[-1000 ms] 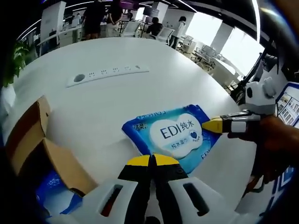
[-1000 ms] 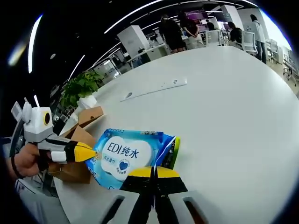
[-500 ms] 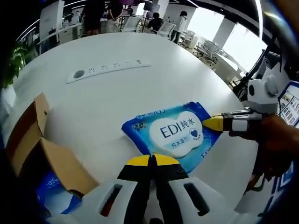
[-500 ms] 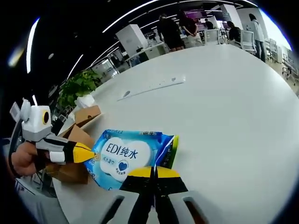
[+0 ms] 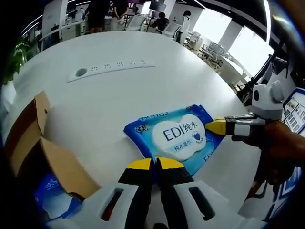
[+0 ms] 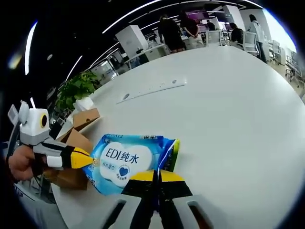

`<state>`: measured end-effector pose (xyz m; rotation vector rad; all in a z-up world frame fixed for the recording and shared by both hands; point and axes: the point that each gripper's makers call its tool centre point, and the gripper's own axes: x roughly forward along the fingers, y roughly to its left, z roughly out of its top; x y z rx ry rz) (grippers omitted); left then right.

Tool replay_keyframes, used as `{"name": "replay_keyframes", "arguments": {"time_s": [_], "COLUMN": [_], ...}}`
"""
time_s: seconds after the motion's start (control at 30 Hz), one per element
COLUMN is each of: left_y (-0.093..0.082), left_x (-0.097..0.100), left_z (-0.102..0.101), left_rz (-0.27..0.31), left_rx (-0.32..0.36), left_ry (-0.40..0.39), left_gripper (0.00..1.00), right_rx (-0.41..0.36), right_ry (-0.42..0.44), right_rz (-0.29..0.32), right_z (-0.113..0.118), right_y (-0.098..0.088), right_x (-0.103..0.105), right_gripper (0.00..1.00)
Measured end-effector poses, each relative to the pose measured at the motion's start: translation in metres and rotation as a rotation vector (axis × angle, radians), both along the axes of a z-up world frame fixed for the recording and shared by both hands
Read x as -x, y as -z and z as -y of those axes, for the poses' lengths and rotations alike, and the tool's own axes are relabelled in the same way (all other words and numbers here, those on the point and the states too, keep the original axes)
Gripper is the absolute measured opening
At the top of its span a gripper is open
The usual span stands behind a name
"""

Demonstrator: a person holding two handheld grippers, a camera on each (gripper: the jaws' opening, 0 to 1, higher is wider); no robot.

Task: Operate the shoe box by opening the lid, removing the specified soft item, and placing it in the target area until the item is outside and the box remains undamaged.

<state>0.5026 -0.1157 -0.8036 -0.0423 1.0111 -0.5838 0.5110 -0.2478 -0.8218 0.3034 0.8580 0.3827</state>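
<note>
Left gripper view: the left gripper (image 5: 153, 164) has its yellow-tipped jaws pressed together on the near edge of the blue wipes pack (image 5: 177, 134), which lies flat on the white table (image 5: 119, 100), outside the box (image 5: 35, 152). The right gripper (image 5: 220, 127) comes in from the right, tip on the pack's far edge, jaws together. The open cardboard box sits at left with blue packaging inside; a power strip (image 5: 109, 70) lies beyond.

Right gripper view: the right gripper (image 6: 156, 176) pinches the pack (image 6: 131, 158) at its folded green-edged end. The left gripper (image 6: 81, 159) touches the opposite edge. Here the box (image 6: 76, 143) shows closed-sided, by a plant (image 6: 76, 88)
</note>
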Motion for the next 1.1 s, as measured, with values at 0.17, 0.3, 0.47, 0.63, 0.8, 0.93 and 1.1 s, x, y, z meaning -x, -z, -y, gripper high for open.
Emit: {"name": "replay_keyframes", "arguments": {"time_s": [0.17, 0.3, 0.47, 0.63, 0.8, 0.93, 1.1], "left_y": [-0.003, -0.005, -0.009, -0.018, -0.03, -0.042, -0.055], "left_x": [0.0, 0.001, 0.004, 0.008, 0.012, 0.015, 0.021], "left_z": [-0.001, 0.0, -0.002, -0.006, -0.014, -0.024, -0.035], "left_rz": [0.001, -0.003, -0.009, -0.012, -0.01, 0.021, 0.045], "left_rx": [0.012, 0.032, 0.038, 0.071, 0.101, 0.129, 0.187], "left_ry": [-0.014, -0.008, -0.016, -0.035, -0.057, -0.063, -0.052], "left_gripper": [0.03, 0.06, 0.08, 0.1, 0.14, 0.17, 0.18], "right_rx": [0.0, -0.017, -0.007, 0.004, 0.003, 0.005, -0.031], "right_ry": [0.018, 0.056, 0.066, 0.079, 0.122, 0.135, 0.142], "right_rz": [-0.005, -0.012, -0.006, -0.006, 0.005, 0.019, 0.044], "right_z": [0.002, 0.005, 0.008, 0.009, 0.013, 0.012, 0.007], "right_y": [0.0, -0.002, -0.005, -0.01, -0.019, -0.023, -0.033], "right_x": [-0.001, -0.002, -0.001, 0.003, 0.012, 0.02, 0.028], "right_gripper": [0.0, 0.03, 0.04, 0.05, 0.06, 0.08, 0.12]}}
